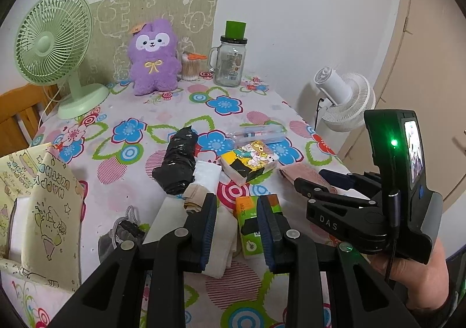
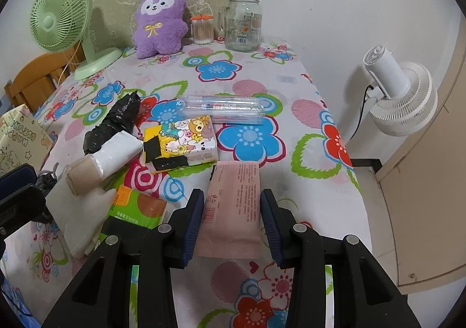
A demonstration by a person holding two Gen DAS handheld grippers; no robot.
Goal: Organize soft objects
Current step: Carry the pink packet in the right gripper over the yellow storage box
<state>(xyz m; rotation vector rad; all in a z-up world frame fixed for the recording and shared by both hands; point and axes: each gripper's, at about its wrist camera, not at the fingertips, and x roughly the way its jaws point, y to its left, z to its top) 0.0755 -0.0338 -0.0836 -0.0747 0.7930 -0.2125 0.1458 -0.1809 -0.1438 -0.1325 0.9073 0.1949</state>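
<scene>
Soft packs lie on the flowered tablecloth (image 1: 174,112). My left gripper (image 1: 237,211) is open, its fingers either side of a green and orange tissue pack (image 1: 250,226). My right gripper (image 2: 232,208) is open around a pink flat pouch (image 2: 233,205), not squeezing it. A cartoon tissue pack (image 1: 247,162) (image 2: 182,141), a black wrapped roll (image 1: 177,165) (image 2: 112,124), a white pack (image 1: 206,175) (image 2: 121,153) and a beige roll (image 2: 83,176) lie in the middle. A cream fabric box (image 1: 43,211) stands at the left.
A purple plush (image 1: 154,57), a green fan (image 1: 55,48), a cotton swab jar (image 1: 190,65) and a glass jar (image 1: 230,63) stand at the back. A clear pen case (image 2: 221,108) lies mid-table. A white fan (image 2: 399,95) stands off the right edge. A grey pouch (image 1: 116,237) lies near the box.
</scene>
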